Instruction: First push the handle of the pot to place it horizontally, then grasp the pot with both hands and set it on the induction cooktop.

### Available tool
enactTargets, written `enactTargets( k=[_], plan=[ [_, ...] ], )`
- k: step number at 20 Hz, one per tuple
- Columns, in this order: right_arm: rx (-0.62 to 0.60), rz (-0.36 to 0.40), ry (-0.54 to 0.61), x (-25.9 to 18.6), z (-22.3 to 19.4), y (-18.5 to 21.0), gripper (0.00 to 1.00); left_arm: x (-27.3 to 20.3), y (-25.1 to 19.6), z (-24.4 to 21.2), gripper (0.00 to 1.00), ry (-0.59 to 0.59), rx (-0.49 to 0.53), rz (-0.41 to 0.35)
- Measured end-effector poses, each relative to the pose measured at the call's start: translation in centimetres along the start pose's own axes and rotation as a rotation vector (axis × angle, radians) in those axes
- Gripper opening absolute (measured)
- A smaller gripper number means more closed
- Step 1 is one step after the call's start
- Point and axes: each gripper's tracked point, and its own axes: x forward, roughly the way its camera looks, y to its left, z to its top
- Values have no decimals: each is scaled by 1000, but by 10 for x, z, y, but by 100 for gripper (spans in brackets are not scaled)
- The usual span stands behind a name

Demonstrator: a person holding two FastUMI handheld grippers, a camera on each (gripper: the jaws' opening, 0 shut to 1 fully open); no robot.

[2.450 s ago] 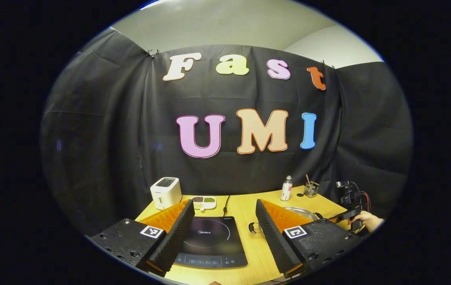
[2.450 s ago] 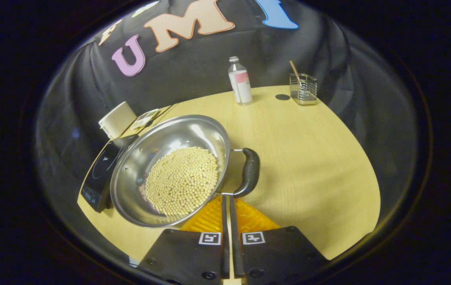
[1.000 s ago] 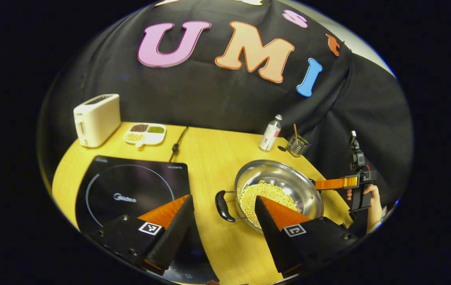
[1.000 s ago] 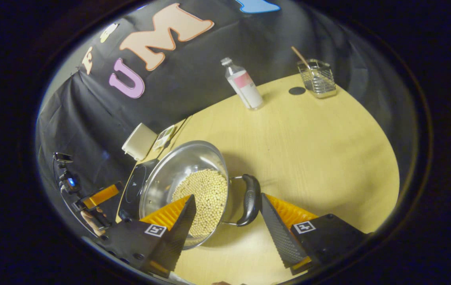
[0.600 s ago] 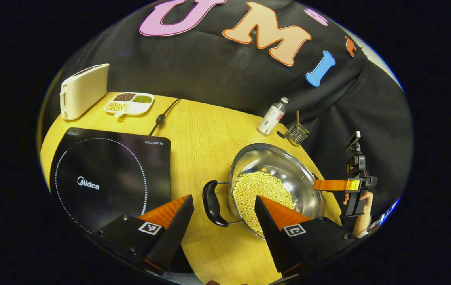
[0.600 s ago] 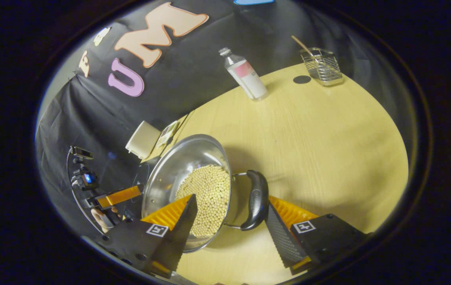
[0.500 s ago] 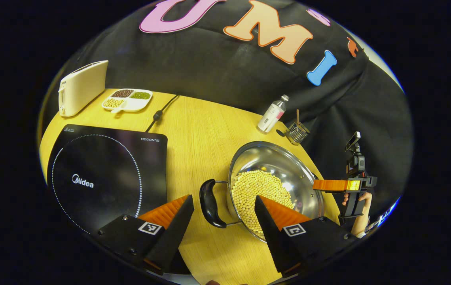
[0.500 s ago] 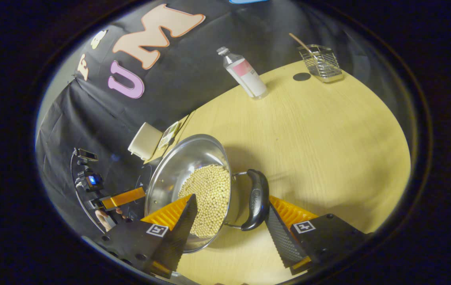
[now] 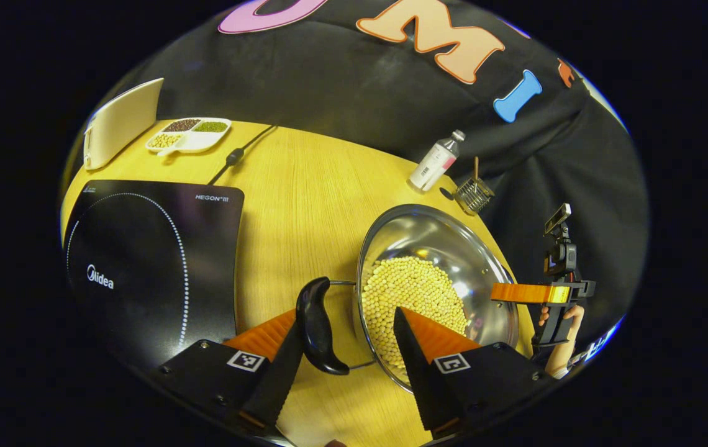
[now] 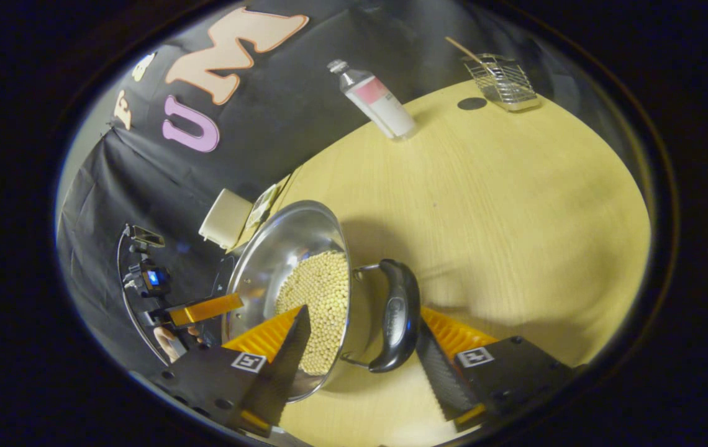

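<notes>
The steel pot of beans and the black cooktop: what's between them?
In the left gripper view, bare wooden table separates the induction cooktop from the steel pot; only the pot's black handle juts into that stretch.

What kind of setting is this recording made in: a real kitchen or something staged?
Most likely a staged kitchen booth, not a real kitchen: a black cloth wall backs a wooden table set with an induction cooktop, a toaster and a steel pot of beans.

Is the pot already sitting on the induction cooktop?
No, the pot rests on the wooden table, apart from the induction cooktop.
</notes>
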Motion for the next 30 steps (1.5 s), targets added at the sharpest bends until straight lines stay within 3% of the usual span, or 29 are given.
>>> enactTargets(
  k=[1, 2, 3, 4, 7, 8, 9, 10, 11, 15, 16, 17, 23, 24, 28, 29, 30],
  plan=[
    [5, 0, 2, 1, -3, 0, 68, 3, 1, -1, 84, 8, -6, 3],
    [4, -4, 4, 3, -2, -2, 67, 6, 4, -1, 83, 10, -15, 18],
    [18, 0, 6, 8, -4, -1, 59, 8, 7, -3, 83, 24, -20, 29],
    [22, -2, 14, 8, -4, -4, 50, 8, 12, -3, 75, 28, -22, 49],
    [32, -15, 5, 4, -3, -6, 48, 10, 11, -2, 61, 24, -45, 62],
    [19, -23, 0, 5, -3, -6, 54, 9, 12, -3, 60, 38, -37, 72],
    [0, -36, -7, 9, -4, -7, 54, 10, 13, -2, 57, 38, -33, 82],
    [-13, -46, -10, 10, -4, -7, 54, 9, 13, -2, 62, 40, -38, 87],
    [-17, -48, -12, 9, -5, -6, 48, 10, 13, -3, 61, 39, -48, 87],
    [-39, -65, -12, 2, -12, -2, 48, 7, 13, -6, 53, 40, -99, 64],
    [-46, -72, -9, -1, -13, -1, 48, 5, 12, -6, 58, 38, -108, 58],
    [-51, -79, -11, -7, -16, 3, 48, 0, 10, -6, 54, 28, -115, 52],
    [-73, -97, -54, -40, -18, 32, 48, -37, -6, 4, 57, -29, -87, 17],
    [-72, -101, -52, -44, -20, 39, 48, -43, -6, 5, 51, -37, -83, 13],
    [-56, -98, -41, -47, -30, 68, 48, -71, 5, 7, 54, -51, -110, 9],
    [-54, -96, -31, -45, -34, 76, 54, -78, 10, 7, 54, -50, -115, 10],
    [-57, -94, -23, -42, -37, 85, 47, -87, 17, 8, 54, -52, -116, 15]
  ],
)
